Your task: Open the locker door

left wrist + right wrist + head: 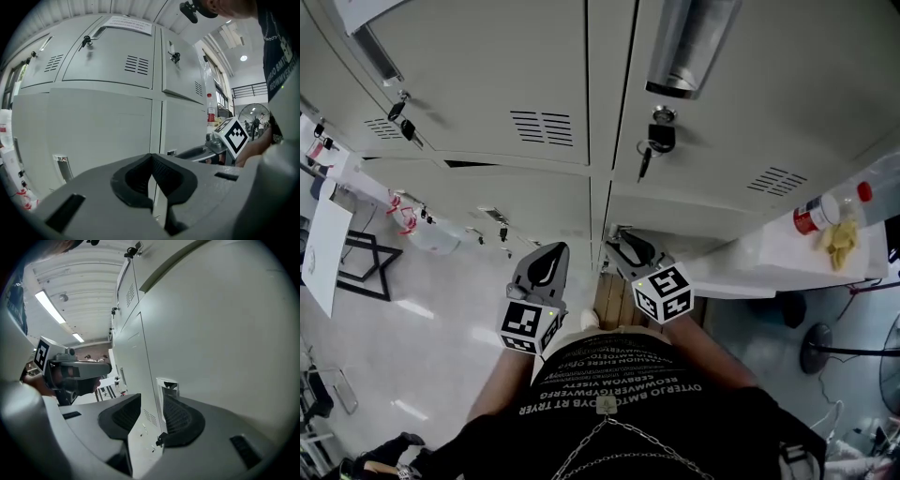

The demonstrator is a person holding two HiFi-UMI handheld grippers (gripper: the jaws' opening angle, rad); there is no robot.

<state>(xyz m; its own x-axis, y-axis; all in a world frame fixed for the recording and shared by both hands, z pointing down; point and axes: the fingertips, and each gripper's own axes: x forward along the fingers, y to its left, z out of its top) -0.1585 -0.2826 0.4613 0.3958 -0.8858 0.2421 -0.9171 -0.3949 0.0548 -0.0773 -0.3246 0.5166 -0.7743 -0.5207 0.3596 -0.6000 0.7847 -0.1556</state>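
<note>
Two grippers sit side by side at the lower centre of the head view, both aimed at a wall of grey lockers. The left gripper (546,265) is clenched: in its own view the dark pads meet at their tips, leaving only a thin sliver of light behind them and nothing caught between. The right gripper (628,249) is released, jaws standing apart. The locker door (703,217) lies flush and closed just right of the centre seam, below an upper locker with a key (661,137) hanging in its lock. The right gripper's tips lie at that door's upper left corner, by the recessed handle (168,386). In the right gripper view, bare door face shows between the jaws, and the silver handle sits just past the right-hand jaw; contact cannot be made out. At the right edge of the head view, a table (769,262) carries a red-capped bottle (827,210).
</note>
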